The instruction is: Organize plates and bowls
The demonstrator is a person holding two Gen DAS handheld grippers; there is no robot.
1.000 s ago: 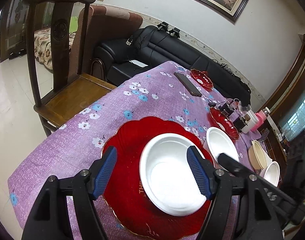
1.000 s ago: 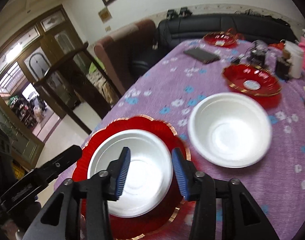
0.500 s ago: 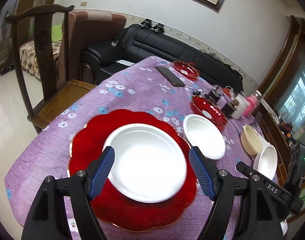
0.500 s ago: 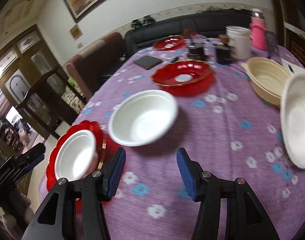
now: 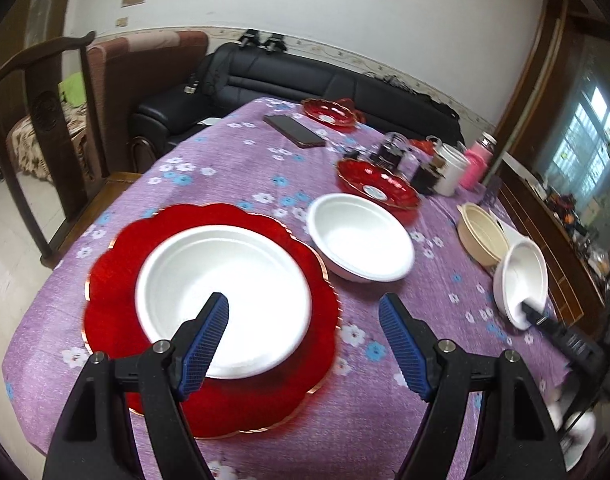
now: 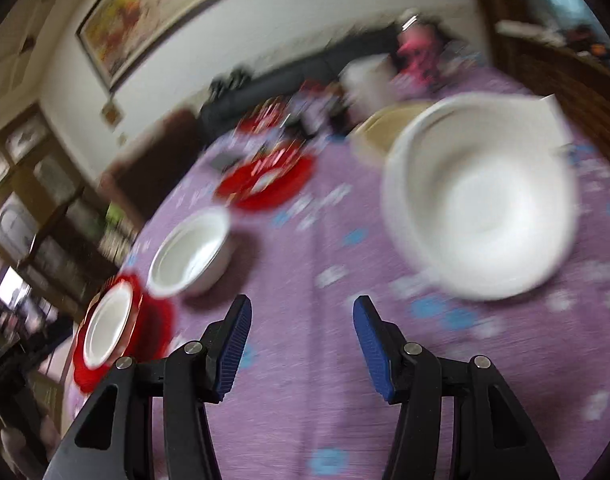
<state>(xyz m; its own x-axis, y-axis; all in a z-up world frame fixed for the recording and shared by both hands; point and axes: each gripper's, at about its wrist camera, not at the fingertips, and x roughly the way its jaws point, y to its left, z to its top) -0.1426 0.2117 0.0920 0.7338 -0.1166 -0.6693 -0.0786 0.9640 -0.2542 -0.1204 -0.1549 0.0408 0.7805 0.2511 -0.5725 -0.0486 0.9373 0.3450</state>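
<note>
A table covered with a purple cloth printed with blue and white flowers (image 5: 233,152) fills both wrist views; the left gripper (image 5: 305,332) hangs above its near edge with its blue-padded jaws spread wide and nothing between them, one pad over the rim of a shallow white dish (image 5: 225,300), not touching it; that dish sits in the middle of a large red scalloped plate with a gold edge (image 5: 113,272), which lies flat on the cloth. Just beside the red plate, further in, stands a white round bowl (image 5: 361,236), upright and on its own; behind it is a smaller red glass dish with a gold rim (image 5: 379,184), then a cluster of jars, a white cup and a pink bottle (image 5: 475,162). Toward the far edge lie a dark phone (image 5: 295,131) and another red dish (image 5: 331,114). On the right side a beige bowl (image 5: 481,236) stands near a second white bowl (image 5: 523,276); the tip of the right gripper shows just at that bowl's near rim. The right wrist view is blurred; the right gripper (image 6: 303,344) has its jaws apart and empty over bare cloth, having just been opening; the second white bowl (image 6: 481,208) lies ahead of it, apart from the pads.
</note>
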